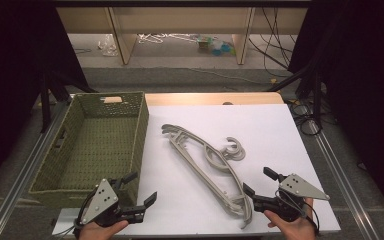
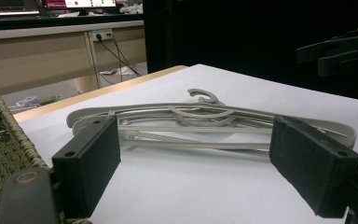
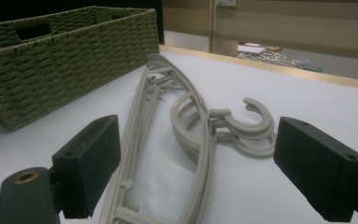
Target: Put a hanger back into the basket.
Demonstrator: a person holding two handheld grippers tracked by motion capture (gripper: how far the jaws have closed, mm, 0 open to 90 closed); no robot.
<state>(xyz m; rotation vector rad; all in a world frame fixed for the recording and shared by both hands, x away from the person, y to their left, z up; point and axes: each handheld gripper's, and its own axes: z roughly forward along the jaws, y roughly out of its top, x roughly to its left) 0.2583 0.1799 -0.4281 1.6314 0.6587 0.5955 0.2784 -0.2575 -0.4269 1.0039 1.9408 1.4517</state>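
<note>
A stack of grey plastic hangers (image 1: 207,170) (image 2: 205,123) (image 3: 186,140) lies flat on the white table top (image 1: 270,135), hooks (image 1: 232,149) pointing right. A green woven basket (image 1: 97,145) (image 3: 60,56) stands to their left and looks empty. My left gripper (image 1: 141,189) (image 2: 209,158) is open near the table's front edge, beside the basket's near corner, facing the hangers. My right gripper (image 1: 260,181) (image 3: 205,163) is open at the front right, just off the hangers' near end. The right gripper (image 2: 340,49) also shows at the far right of the left gripper view.
Metal rails (image 1: 25,170) run along both sides of the table. Beyond the far edge are wooden desk legs (image 1: 122,40), cables (image 1: 275,45) and clutter on the floor. Black curtains (image 1: 360,75) hang on both sides.
</note>
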